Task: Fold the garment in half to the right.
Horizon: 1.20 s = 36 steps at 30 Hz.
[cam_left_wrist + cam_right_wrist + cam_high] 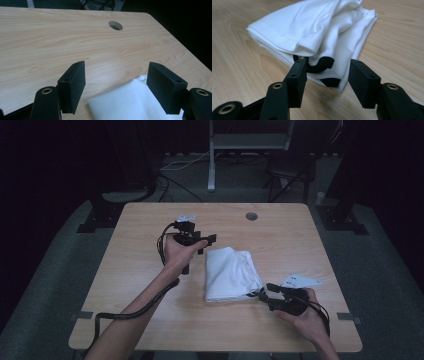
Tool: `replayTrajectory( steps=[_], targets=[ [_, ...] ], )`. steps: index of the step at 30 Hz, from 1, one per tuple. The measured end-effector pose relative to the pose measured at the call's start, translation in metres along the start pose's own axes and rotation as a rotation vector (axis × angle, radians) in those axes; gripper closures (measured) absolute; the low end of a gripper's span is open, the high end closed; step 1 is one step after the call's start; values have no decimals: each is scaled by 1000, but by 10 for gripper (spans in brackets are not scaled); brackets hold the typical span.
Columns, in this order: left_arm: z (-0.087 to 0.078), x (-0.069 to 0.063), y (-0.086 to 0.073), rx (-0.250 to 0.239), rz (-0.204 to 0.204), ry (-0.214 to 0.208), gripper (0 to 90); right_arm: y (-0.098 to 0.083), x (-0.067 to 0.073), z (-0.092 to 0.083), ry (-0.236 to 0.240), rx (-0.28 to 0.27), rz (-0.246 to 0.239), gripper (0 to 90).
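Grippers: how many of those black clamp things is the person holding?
2. The left gripper is in the left hand above the white folded cloth; the right gripper is in the right hand at the cloth's near corner.

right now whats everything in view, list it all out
folded cloth: one, white with some black print at its near corner, middle of the table
table: one, light wood, with a round hole near its far edge
frame or stand: one, pale grey, on the floor beyond the table
cables: several, dark and white, on the floor behind the table
left gripper: one, black, held above the table left of the cloth, jaws open with nothing between them
right gripper: one, black, at the cloth's near right corner, jaws apart around that corner, pads not pressing it
forearms and hands: two, coming in from the bottom edge, each holding a gripper
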<state>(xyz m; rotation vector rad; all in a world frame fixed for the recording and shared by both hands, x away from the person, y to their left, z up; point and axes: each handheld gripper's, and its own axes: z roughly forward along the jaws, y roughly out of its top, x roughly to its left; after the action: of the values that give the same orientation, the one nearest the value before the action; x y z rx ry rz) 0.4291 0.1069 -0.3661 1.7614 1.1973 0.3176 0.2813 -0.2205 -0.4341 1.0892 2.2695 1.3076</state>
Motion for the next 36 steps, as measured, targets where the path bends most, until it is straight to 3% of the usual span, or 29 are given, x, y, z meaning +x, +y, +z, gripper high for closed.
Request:
replayTrajectory(
  steps=[2,15,27,30,32,36],
  targets=[
    [-6,4,-3,-20,-2,3,306,0,-2,-3,-17,-16,13,409],
    [-36,21,-28,-74,7,2,293,0,-9,-7,-44,-40,60,293],
    [-81,45,-61,-155,28,25,288,2,-14,-10,-60,-71,117,220],
    [-94,54,-72,-176,21,40,286,5,-15,-10,-57,-82,121,215],
    [-104,62,-82,-176,8,66,239,7,-16,-11,-53,-91,127,211],
    [-116,70,-93,-183,16,90,213,14,-19,-12,-41,-108,143,209]
  ],
)
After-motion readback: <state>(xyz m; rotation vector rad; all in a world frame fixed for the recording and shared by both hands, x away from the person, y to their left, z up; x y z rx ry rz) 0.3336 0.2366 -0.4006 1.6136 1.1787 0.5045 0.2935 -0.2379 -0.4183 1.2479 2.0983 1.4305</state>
